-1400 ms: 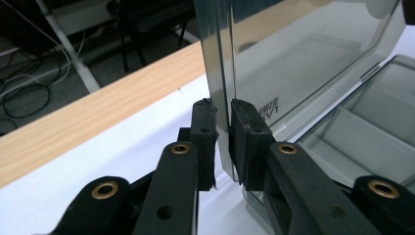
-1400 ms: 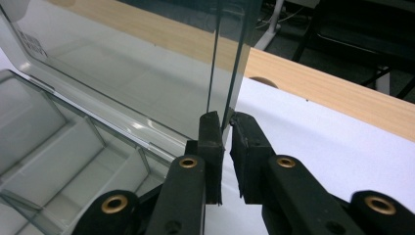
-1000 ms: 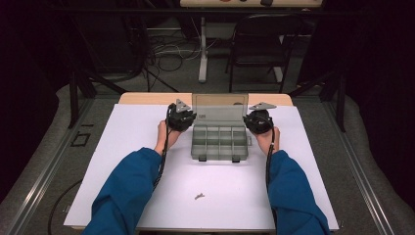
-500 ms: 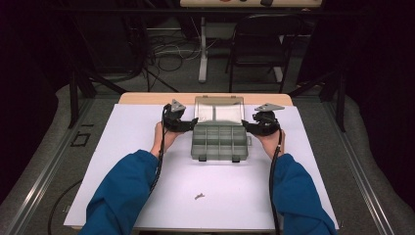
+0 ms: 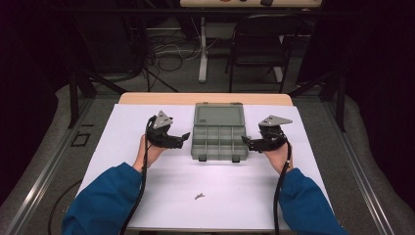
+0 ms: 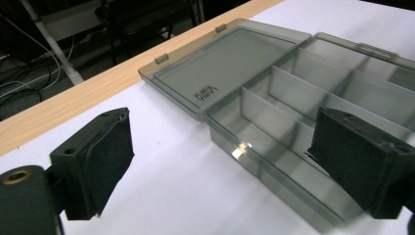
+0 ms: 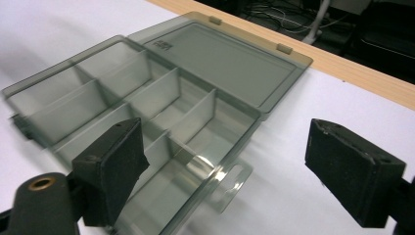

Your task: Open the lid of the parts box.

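A grey see-through compartment box [image 5: 219,144] lies open in the middle of the white table top, its lid [image 5: 219,116] laid flat toward the back. Its compartments look empty in the left gripper view [image 6: 293,93] and the right gripper view [image 7: 147,98]. My left gripper [image 5: 182,139] is just left of the box, clear of it. Its jaws have just been opening and stand open, with the box's near corner between the pads [image 6: 105,156] untouched. My right gripper [image 5: 248,142] is just right of the box. Its jaws have also just been opening, with the box's side and latch tab between them untouched.
A small screw [image 5: 198,196] lies on the white sheet [image 5: 147,196] near the front, between the person's blue sleeves. A strip of bare wooden table [image 5: 205,98] runs behind the lid. Beyond it stand a black chair [image 5: 259,44] and a desk leg with cables.
The lid has gone from upright to flat at the back. Both grippers have let go of it, opened, and drawn outward to the box's two sides.
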The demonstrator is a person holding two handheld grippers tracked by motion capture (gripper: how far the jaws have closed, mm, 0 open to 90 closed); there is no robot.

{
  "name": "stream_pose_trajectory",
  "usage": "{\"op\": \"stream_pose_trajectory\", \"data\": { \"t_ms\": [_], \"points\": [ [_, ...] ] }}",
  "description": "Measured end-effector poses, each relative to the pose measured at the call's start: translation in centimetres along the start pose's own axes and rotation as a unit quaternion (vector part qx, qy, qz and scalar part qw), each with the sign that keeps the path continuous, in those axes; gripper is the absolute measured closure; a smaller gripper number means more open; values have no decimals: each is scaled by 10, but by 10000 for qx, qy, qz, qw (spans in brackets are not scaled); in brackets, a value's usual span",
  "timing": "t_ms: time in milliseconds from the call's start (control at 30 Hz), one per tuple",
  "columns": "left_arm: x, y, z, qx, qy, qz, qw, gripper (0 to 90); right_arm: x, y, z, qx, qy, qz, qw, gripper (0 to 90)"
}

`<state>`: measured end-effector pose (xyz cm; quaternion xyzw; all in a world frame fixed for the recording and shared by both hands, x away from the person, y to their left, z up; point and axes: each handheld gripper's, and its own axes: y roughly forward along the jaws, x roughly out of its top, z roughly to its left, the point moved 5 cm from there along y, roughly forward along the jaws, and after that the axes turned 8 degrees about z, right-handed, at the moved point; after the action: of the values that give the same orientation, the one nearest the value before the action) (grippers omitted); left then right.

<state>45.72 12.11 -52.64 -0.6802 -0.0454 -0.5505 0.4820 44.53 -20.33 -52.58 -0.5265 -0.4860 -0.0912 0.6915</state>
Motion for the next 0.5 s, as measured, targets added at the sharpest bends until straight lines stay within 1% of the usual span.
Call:
{"op": "stream_pose_trajectory", "data": {
  "t_ms": [67,133,167,233,267,300,400,433,500],
  "points": [
    [-7,-6,-5,-33,20,-2,10000,69,-2,-4,5,22,-73,-12,10000,130],
    [-14,-12,-10,-65,73,-10,10000,57,-4,-8,11,116,-121,8,9999,115],
    [-19,-15,-12,-55,92,-26,9999,51,-6,-10,14,134,-207,-15,9997,114],
    [-23,-18,-16,-77,110,-6,9999,41,-8,-14,22,178,-286,-22,9994,106],
    [-28,-21,-18,-65,153,-12,9999,37,-10,-15,25,205,-307,-19,9993,100],
    [-29,-22,-19,-82,153,6,9998,33,-12,-18,30,247,-359,-27,9990,97],
    [-38,-27,-26,-98,232,47,9997,24,-16,-20,38,331,-478,-41,9983,90],
    [-39,-28,-27,-72,292,76,9995,20,-18,-20,42,358,-535,-14,9979,85],
    [-42,-32,-30,-115,306,77,9994,9,-21,-21,48,415,-601,11,9973,81]
  ]
}}
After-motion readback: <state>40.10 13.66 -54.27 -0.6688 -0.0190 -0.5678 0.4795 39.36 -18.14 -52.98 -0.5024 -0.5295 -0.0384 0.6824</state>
